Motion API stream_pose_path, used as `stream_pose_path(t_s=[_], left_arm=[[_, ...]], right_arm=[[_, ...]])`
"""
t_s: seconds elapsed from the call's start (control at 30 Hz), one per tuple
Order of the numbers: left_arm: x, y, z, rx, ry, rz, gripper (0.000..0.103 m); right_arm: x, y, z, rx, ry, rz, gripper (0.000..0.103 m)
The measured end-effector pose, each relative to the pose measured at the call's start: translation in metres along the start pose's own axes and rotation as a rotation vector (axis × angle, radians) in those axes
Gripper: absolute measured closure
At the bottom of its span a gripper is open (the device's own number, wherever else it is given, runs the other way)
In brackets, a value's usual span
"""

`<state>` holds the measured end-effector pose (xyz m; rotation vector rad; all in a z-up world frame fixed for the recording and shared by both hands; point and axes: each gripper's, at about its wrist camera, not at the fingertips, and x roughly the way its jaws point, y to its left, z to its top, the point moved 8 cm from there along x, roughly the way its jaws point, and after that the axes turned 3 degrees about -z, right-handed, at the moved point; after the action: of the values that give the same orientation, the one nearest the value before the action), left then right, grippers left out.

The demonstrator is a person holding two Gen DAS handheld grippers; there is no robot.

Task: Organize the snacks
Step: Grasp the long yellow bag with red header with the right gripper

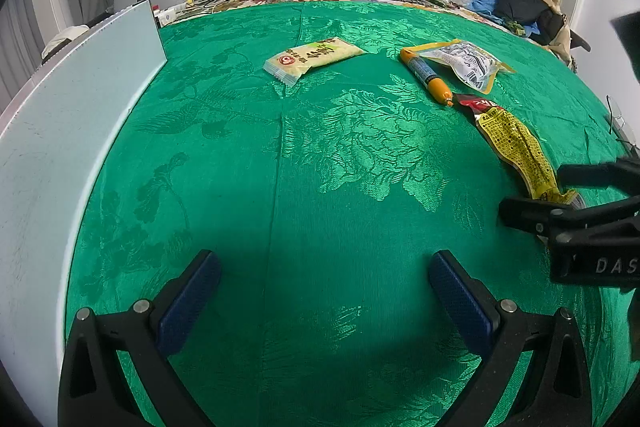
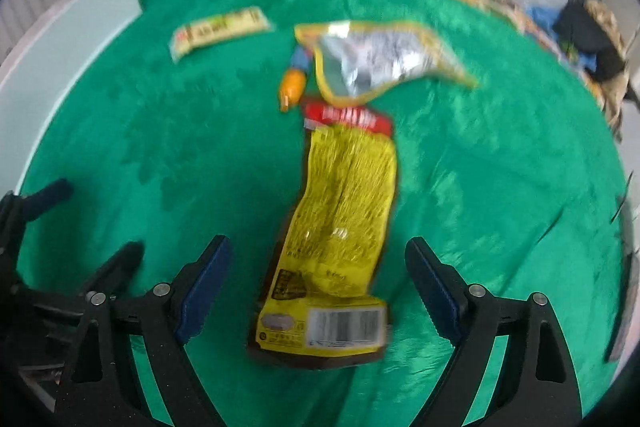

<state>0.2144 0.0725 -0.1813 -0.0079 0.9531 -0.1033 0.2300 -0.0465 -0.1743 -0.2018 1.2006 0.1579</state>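
While both jaws stand wide apart, the right hand-held gripper straddles the near end of a long yellow plastic snack packet with a red top lying on the green patterned bedspread. Left of it, the left hand-held gripper hovers likewise spread, holding nothing.

A: What can't you make out?

B: The right wrist view is smeared; print on the yellow packet is unreadable. The silver pouch beyond it hides most of the orange sausage stick.

A: Anything cropped?

B: The white box left of the packet.
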Motion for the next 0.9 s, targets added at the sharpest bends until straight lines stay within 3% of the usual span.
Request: stream_pose_path(t_s=[0.1,0.13,0.17,0.23,0.43,0.7,0.8,0.9], left_arm=[[0.000,0.000,0.000,0.000,0.000,0.000,0.000],[0.000,0.000,0.000,0.000,0.000,0.000,0.000],[0.000,0.000,0.000,0.000,0.000,0.000,0.000],[0.000,0.000,0.000,0.000,0.000,0.000,0.000],[0.000,0.000,0.000,0.000,0.000,0.000,0.000],[0.000,0.000,0.000,-0.001,0.000,0.000,0.000],[0.000,0.000,0.000,-0.001,0.000,-0.001,0.000],[0.000,0.000,0.000,-0.001,-0.001,-0.001,0.000]], right_arm=[[-0.003,-0.009,-0.007,0.079,-0.016,0.030,0.017],[-0.006,-0.012,-0.011,0.068,-0.028,0.018,0.034],[-0.010,-0.012,-0.011,0.054,-0.043,0.021,0.041],[-0.017,-0.013,-0.019,0.042,-0.031,0.056,0.042],[-0.035,-0.039,-0.054,-0.006,-0.047,0.045,0.042],[-0.026,-0.149,-0.074,0.173,-0.141,-0.103,0.040],[-0.021,-0.166,-0.072,0.221,-0.184,-0.067,0.034],[-0.020,-0.168,-0.071,0.204,-0.218,-0.092,0.023]])
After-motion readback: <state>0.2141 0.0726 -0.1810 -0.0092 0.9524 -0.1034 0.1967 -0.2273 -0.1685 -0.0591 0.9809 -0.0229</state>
